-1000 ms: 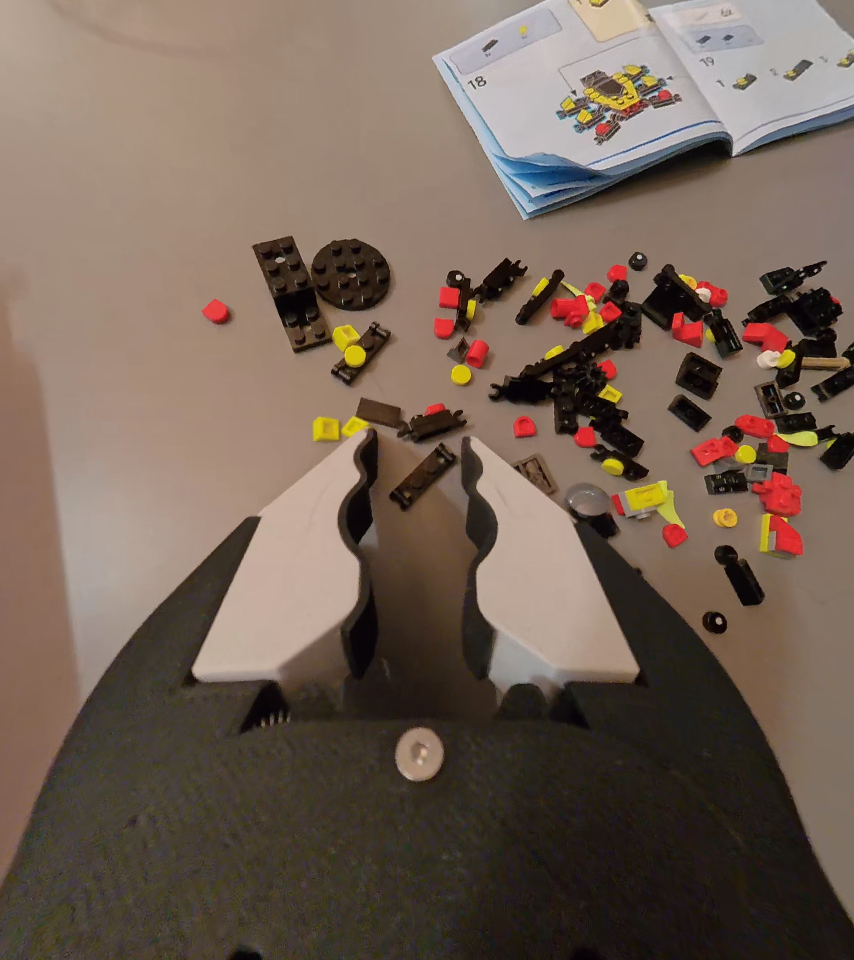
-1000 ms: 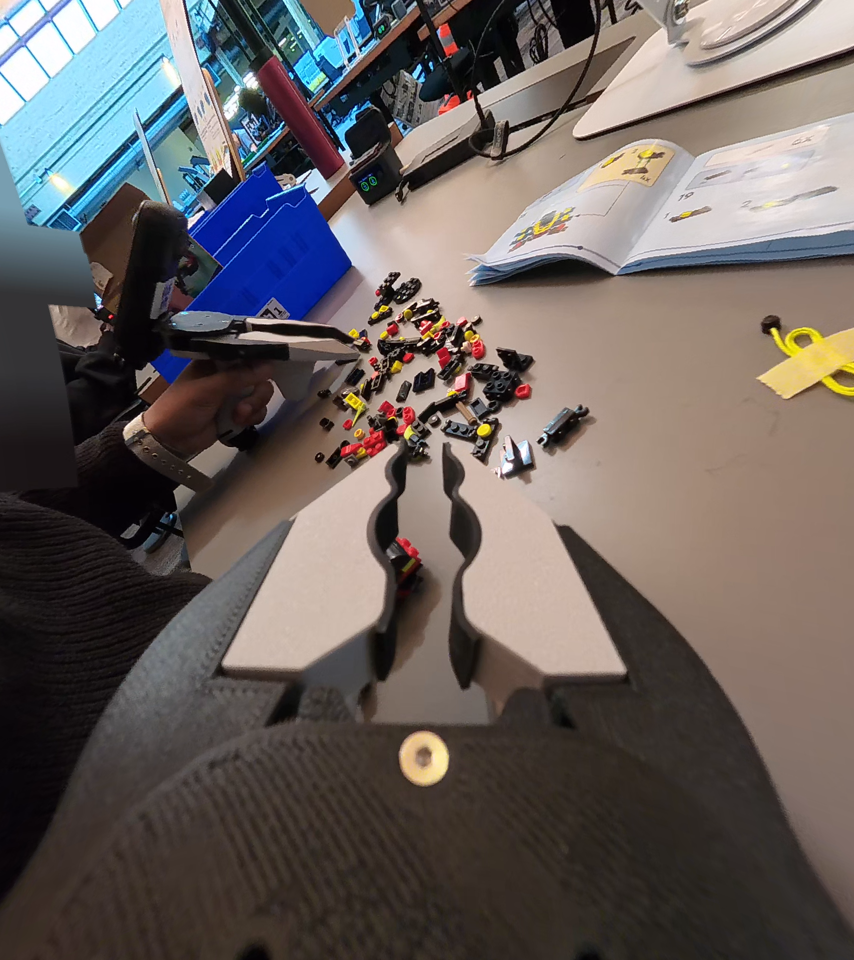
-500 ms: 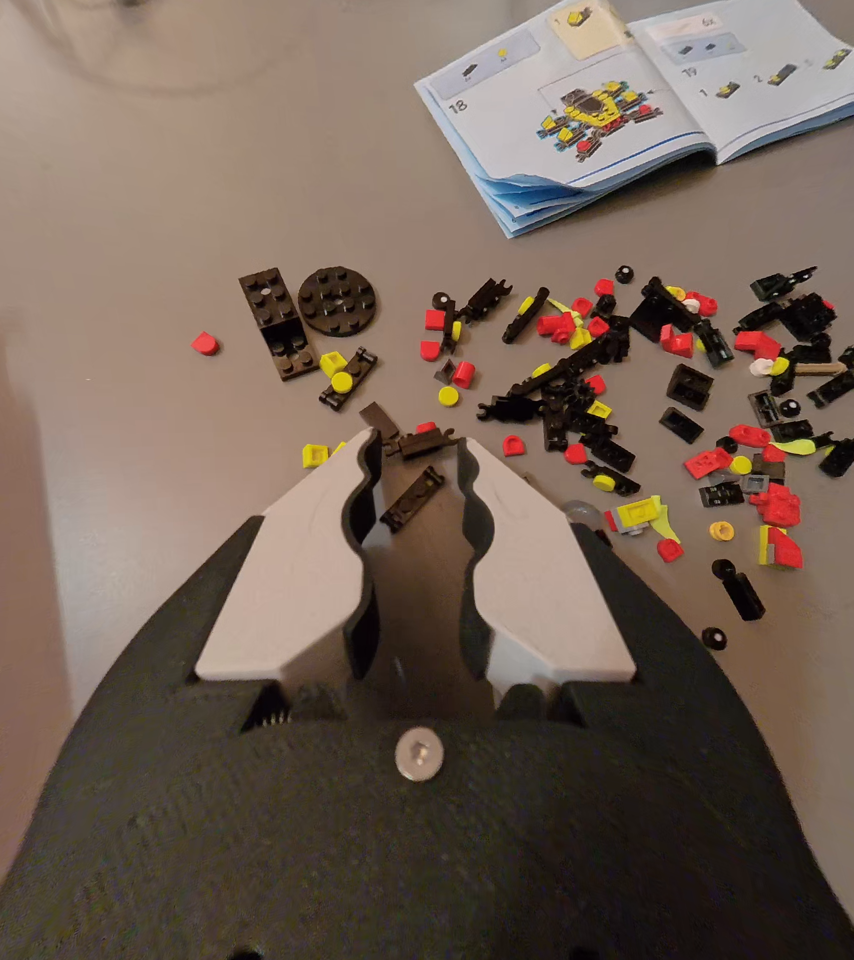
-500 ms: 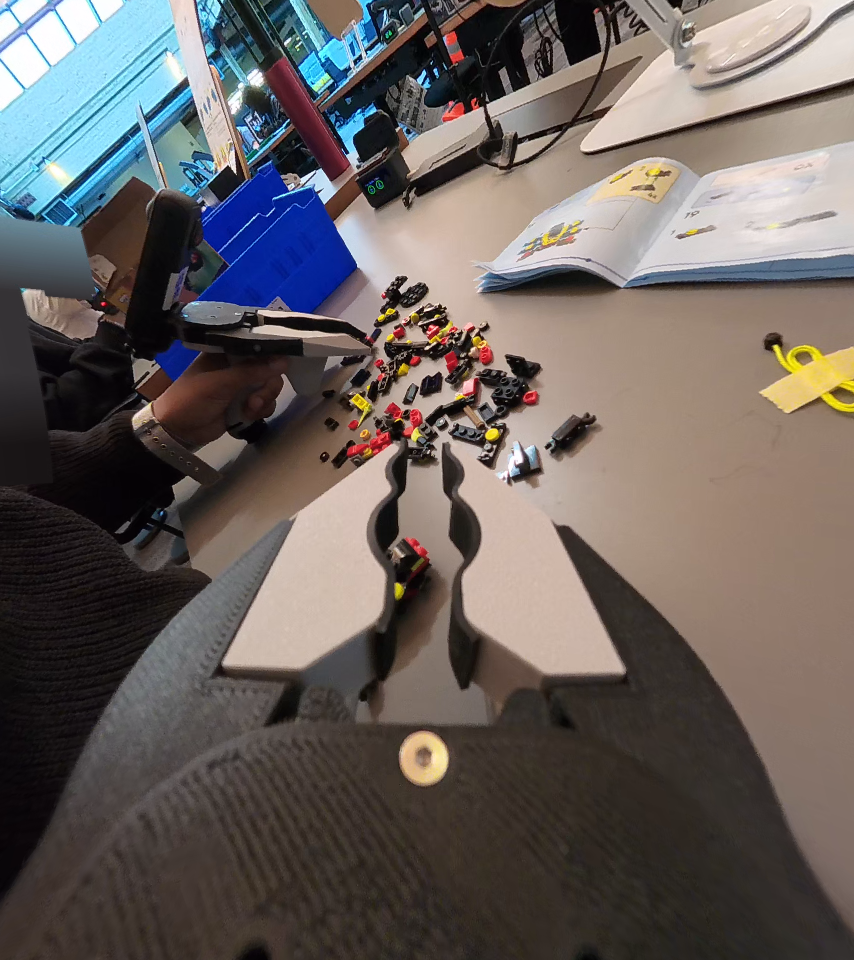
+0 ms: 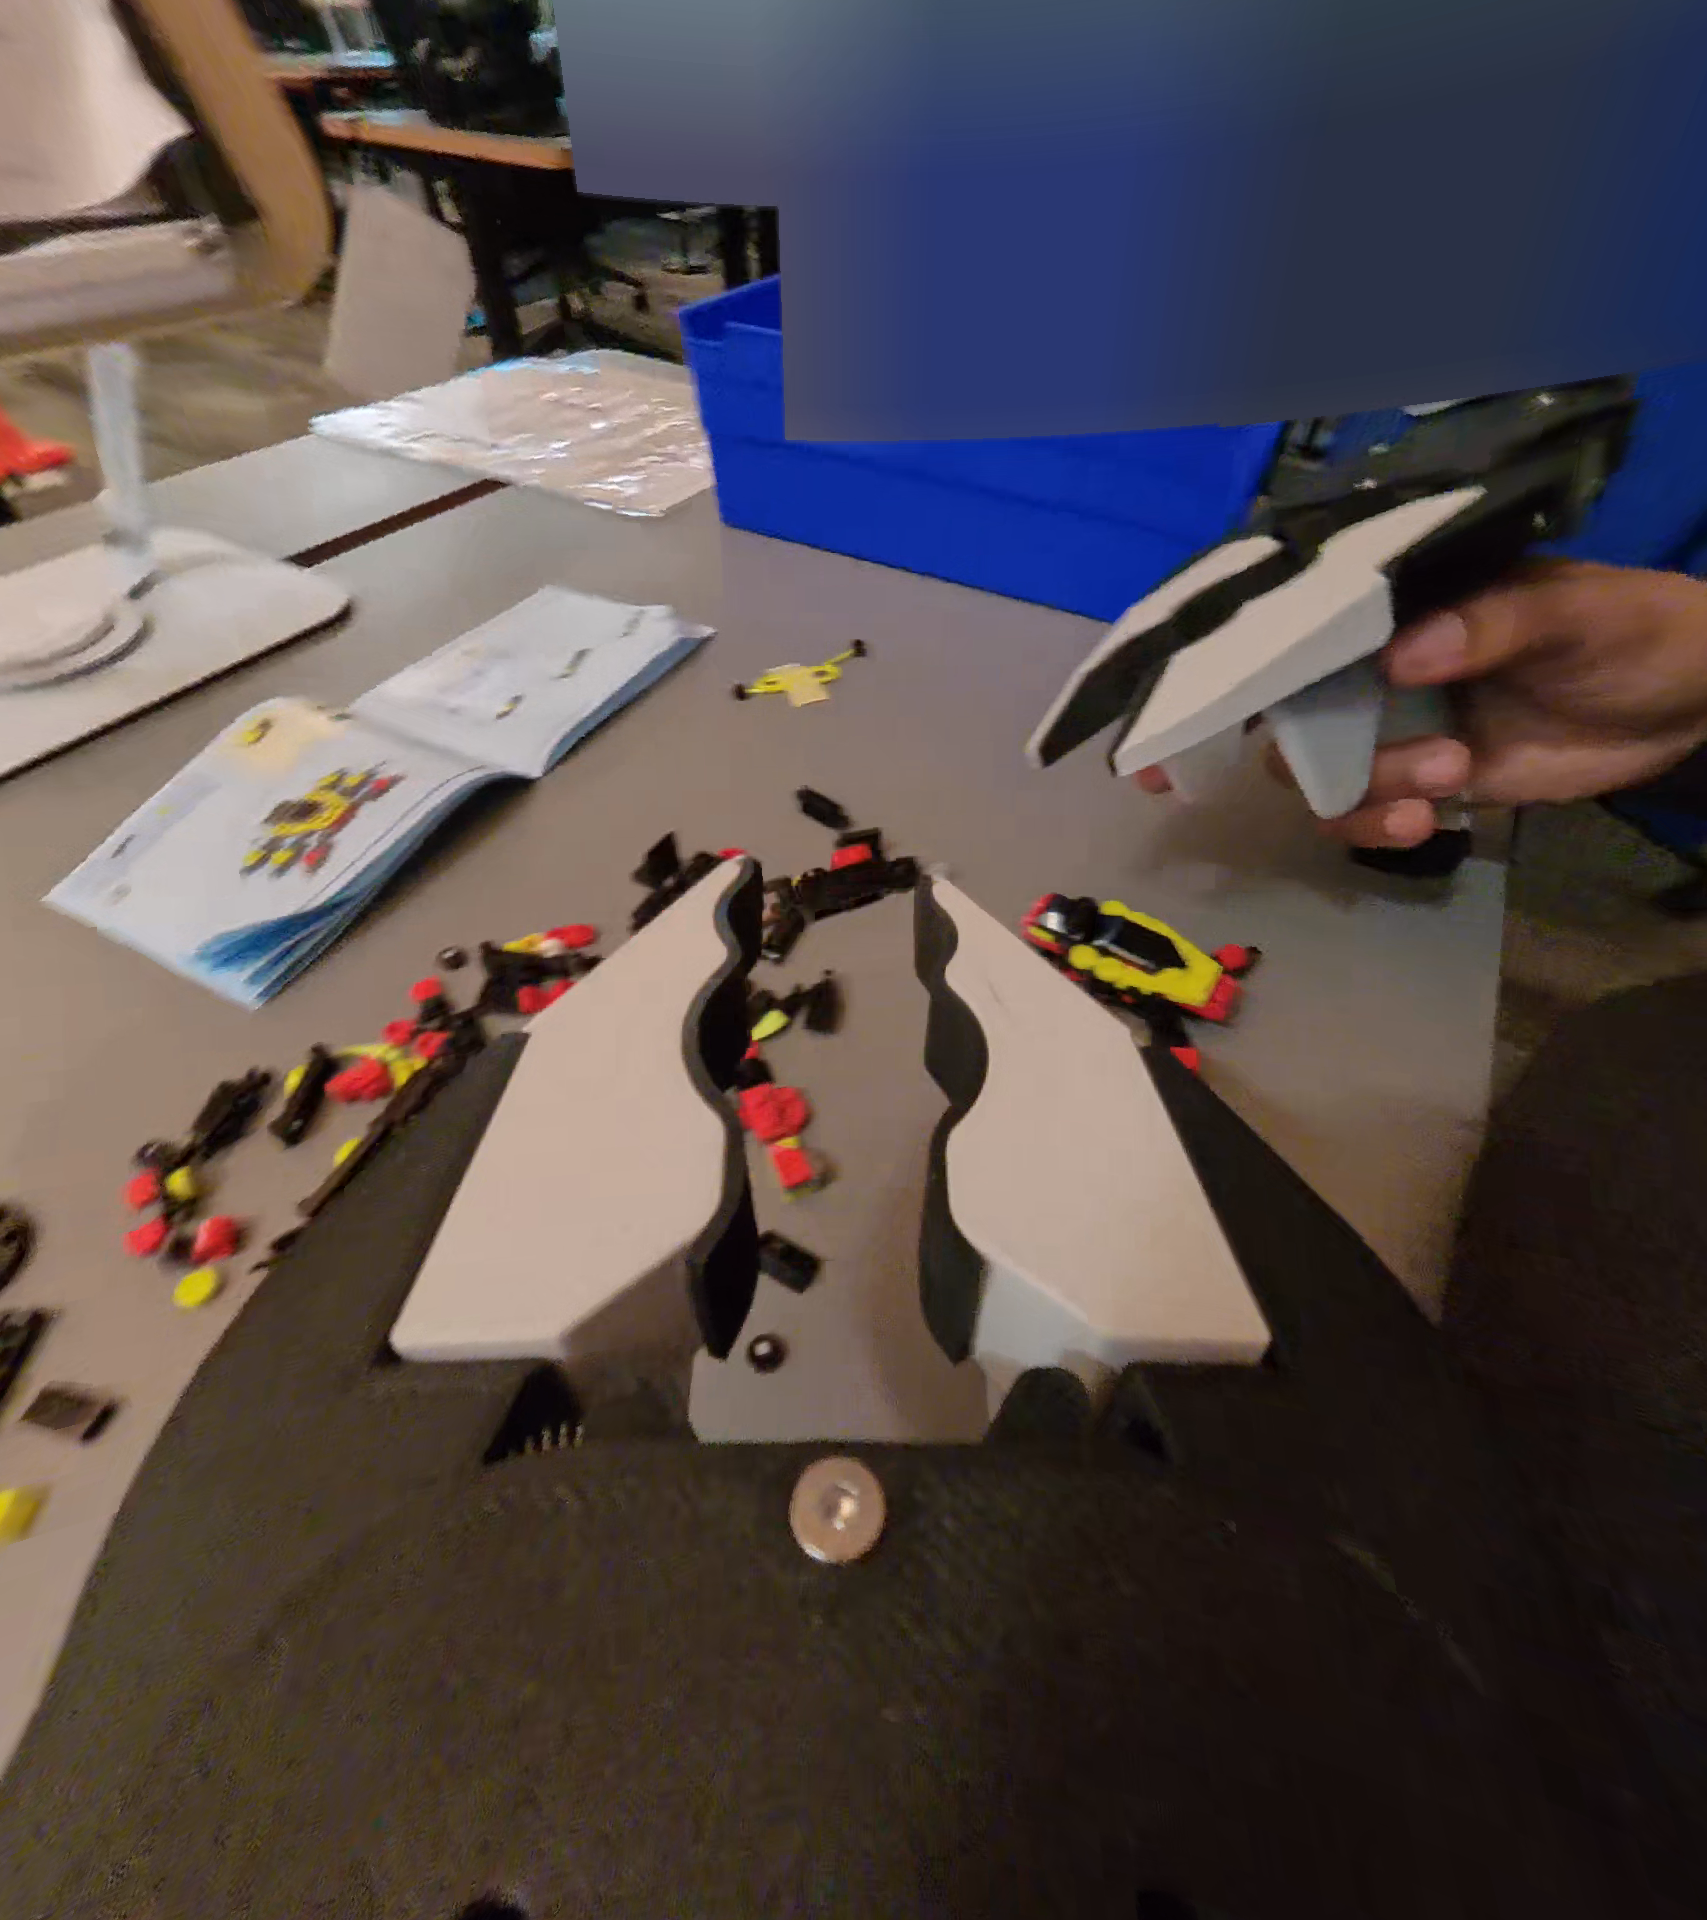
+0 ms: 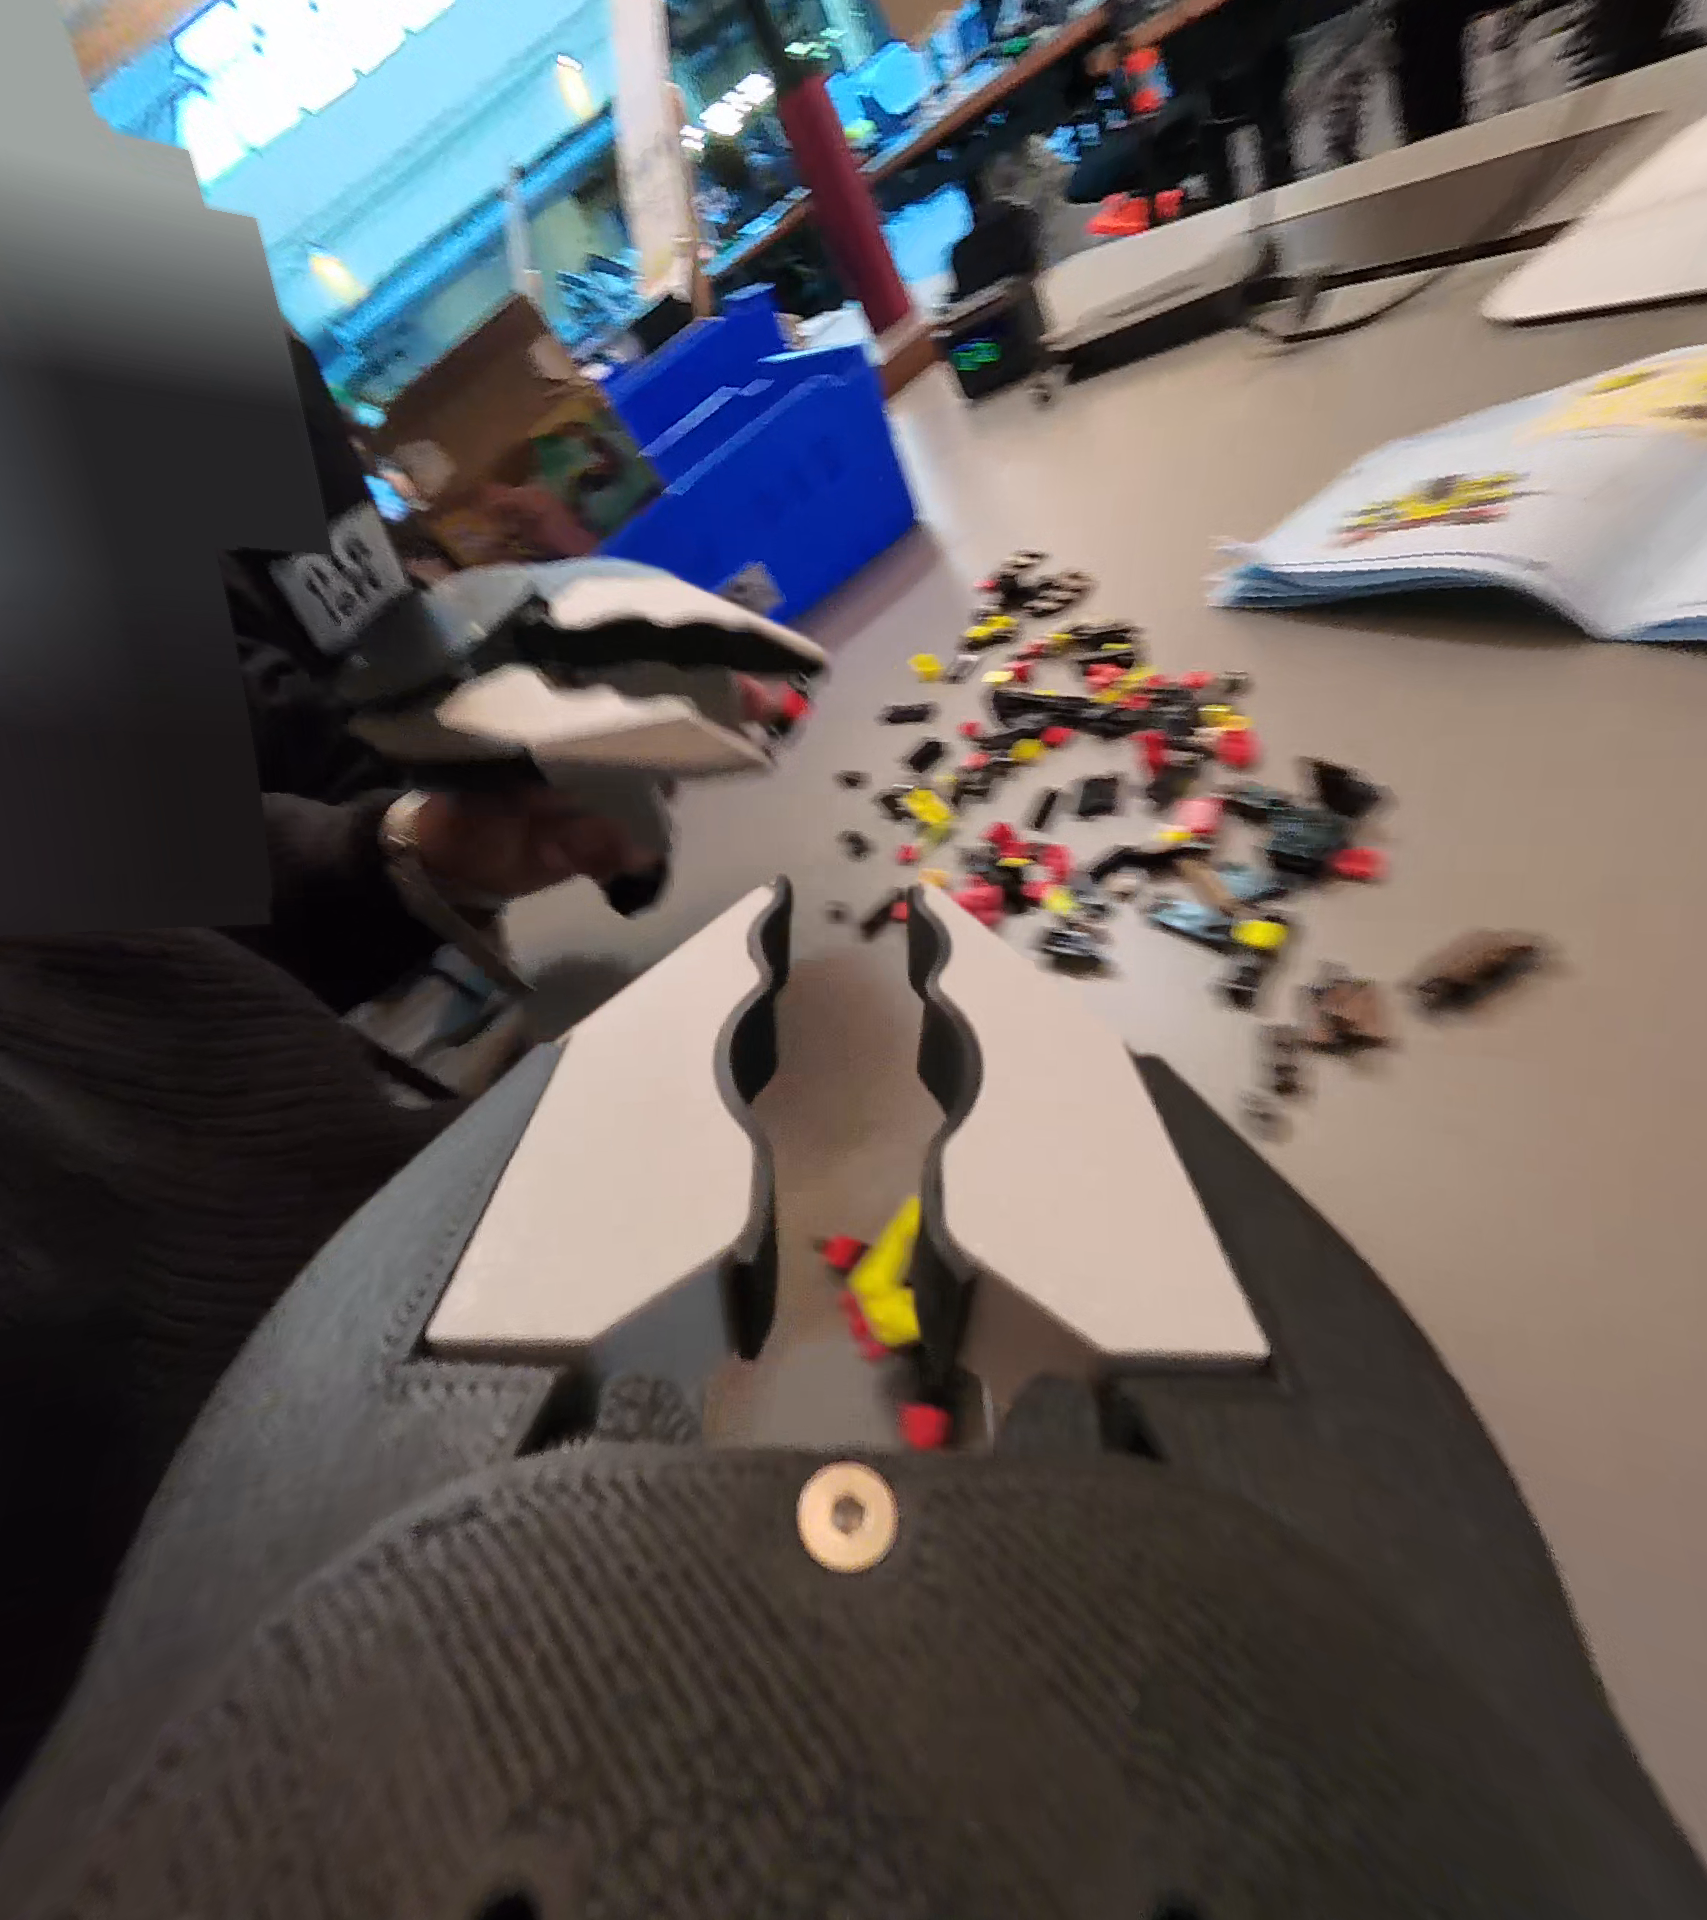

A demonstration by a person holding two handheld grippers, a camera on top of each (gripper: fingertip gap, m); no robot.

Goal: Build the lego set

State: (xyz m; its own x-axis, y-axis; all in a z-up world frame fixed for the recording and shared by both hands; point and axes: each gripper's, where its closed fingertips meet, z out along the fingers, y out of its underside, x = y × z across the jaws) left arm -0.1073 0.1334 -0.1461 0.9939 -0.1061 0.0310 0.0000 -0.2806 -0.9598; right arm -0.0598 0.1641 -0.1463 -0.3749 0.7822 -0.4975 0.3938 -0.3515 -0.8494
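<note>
Dim indoor light, heavy motion blur — bright blue windows [image 6: 329, 156] behind, wide-angle edge bending

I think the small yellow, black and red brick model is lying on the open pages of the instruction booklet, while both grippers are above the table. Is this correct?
Not quite. The brick model lies on the bare grey table, beside the left gripper, well apart from the open booklet. The left wrist view shows this. Both grippers, the right gripper too, are indeed above the table.
</note>
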